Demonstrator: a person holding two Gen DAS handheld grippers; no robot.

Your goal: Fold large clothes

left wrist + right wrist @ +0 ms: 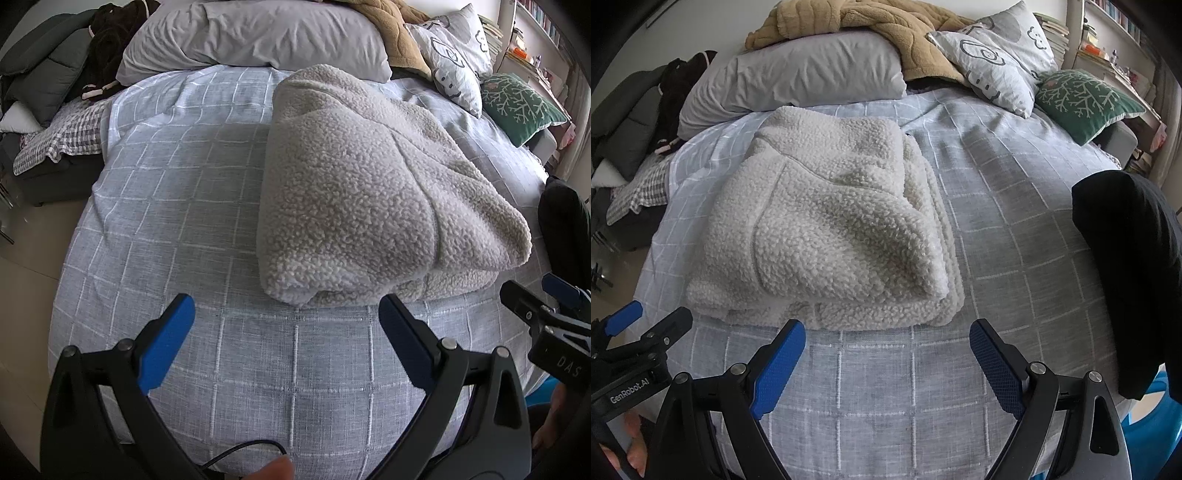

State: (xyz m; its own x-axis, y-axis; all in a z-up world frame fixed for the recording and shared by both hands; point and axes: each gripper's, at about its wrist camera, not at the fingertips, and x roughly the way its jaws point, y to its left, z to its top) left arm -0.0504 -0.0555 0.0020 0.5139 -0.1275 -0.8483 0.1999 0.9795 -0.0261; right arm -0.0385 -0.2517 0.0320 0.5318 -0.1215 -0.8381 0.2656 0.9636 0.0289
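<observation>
A cream fleece garment (362,184) lies folded into a thick bundle on the grey checked bedspread (192,229). It also shows in the right wrist view (827,229). My left gripper (286,306) is open and empty, just short of the bundle's near edge. My right gripper (888,332) is open and empty, close to the bundle's near right corner. The right gripper also shows at the right edge of the left wrist view (535,291), and the left gripper at the left edge of the right wrist view (646,317).
Pillows (798,77), a tan blanket (871,26) and a green cushion (1086,99) lie at the head of the bed. A black garment (1134,266) lies at the bed's right edge. Dark clothes (55,74) are piled off the left side. Shelves (1108,37) stand at the back right.
</observation>
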